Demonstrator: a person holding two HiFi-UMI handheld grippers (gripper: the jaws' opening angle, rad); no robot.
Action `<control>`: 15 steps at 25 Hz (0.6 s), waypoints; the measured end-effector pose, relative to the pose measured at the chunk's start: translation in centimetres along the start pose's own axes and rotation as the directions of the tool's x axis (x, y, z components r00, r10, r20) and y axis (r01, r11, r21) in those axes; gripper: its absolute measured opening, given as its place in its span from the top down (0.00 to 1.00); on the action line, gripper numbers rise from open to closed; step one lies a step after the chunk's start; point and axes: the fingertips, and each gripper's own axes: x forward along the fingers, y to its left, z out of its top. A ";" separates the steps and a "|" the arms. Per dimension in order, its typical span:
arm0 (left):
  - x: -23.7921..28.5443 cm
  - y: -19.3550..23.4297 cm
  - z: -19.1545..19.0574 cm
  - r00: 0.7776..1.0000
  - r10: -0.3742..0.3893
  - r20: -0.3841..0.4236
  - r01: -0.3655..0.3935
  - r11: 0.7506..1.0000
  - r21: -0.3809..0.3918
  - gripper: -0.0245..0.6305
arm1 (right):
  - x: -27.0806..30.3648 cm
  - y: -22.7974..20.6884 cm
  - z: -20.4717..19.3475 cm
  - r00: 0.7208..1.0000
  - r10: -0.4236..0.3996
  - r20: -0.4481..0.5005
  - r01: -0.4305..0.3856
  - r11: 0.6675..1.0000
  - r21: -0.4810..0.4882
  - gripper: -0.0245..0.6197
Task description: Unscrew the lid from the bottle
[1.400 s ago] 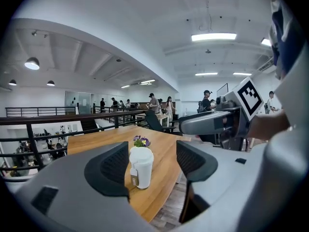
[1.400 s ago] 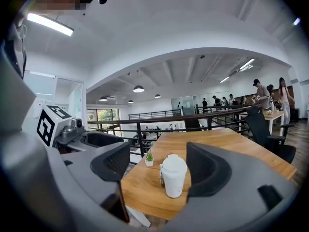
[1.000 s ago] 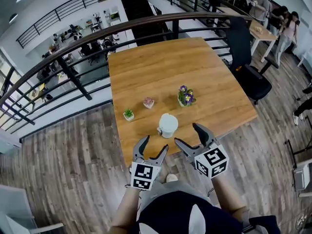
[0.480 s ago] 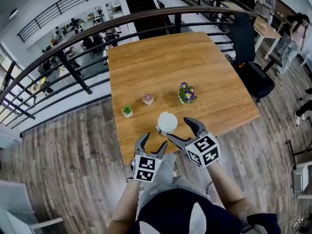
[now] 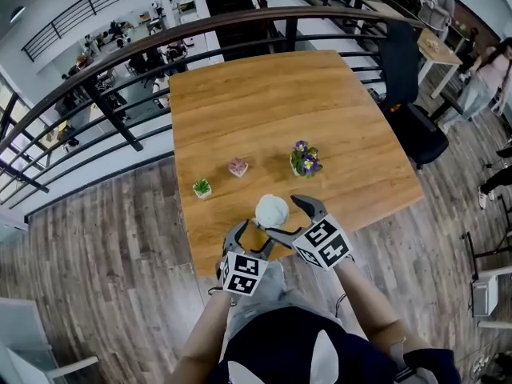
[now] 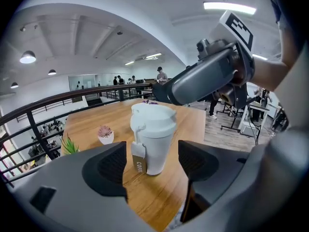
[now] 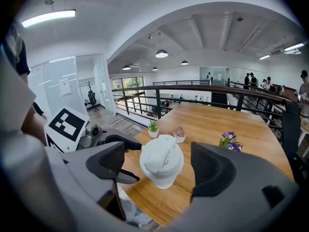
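The white tapered bottle (image 5: 271, 211) stands upright on the wooden bench (image 5: 264, 102), domed lid (image 7: 161, 156) fitted. Behind the bottle, a small pot (image 5: 302, 163) holds purple flowers. Left gripper (image 6: 152, 163) fingers are spread, the bottle ahead between them, untouched. Right gripper (image 7: 161, 166) fingers have just been opening, the bottle between them, untouched.

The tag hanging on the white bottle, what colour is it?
The tag is brown with pale lettering; the left gripper view shows it best.

Worktop (image 5: 264, 102): wood, smooth, satin sheen, visible grain. Bottle (image 6: 153, 144): white, matt, plastic-looking; tag (image 6: 138, 157) brown card. Left tool (image 6: 152, 161): matt grey plastic, ribbed pads (image 6: 112, 166). Floor (image 5: 104, 238): wood planks.
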 end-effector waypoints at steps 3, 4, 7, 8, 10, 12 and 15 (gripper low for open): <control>1.2 0.1 -0.4 1.000 -0.005 -0.022 0.005 1.000 0.009 0.47 | 1.0 -0.3 -0.4 0.999 0.014 -0.039 -0.014 1.000 -0.016 0.30; 1.5 0.1 -0.6 1.000 -0.009 -0.030 0.009 1.000 0.010 0.47 | 1.3 -0.3 -0.6 0.998 0.017 -0.057 -0.018 1.000 -0.020 0.30; 2.5 0.2 -1.3 0.999 -0.011 -0.053 0.011 1.000 0.006 0.47 | 2.3 -0.5 -1.3 0.994 0.032 -0.105 -0.036 0.999 -0.041 0.29; 2.8 0.4 -1.6 0.998 -0.008 -0.059 0.009 1.000 0.006 0.47 | 2.7 -0.5 -1.4 0.992 0.039 -0.117 -0.045 0.998 -0.047 0.29; 3.2 0.5 -1.9 0.998 -0.008 -0.065 0.009 1.000 0.009 0.47 | 3.3 -0.3 -1.8 0.989 0.054 -0.141 -0.062 0.996 -0.057 0.29; 3.5 0.4 -1.9 0.998 -0.020 -0.064 0.021 1.000 0.014 0.47 | 3.7 -0.2 -2.1 0.985 0.059 -0.164 -0.072 0.995 -0.072 0.29; 3.9 0.1 -1.6 0.997 -0.042 -0.058 0.044 0.999 0.027 0.47 | 4.0 -0.1 -2.2 0.979 0.057 -0.196 -0.076 0.993 -0.090 0.33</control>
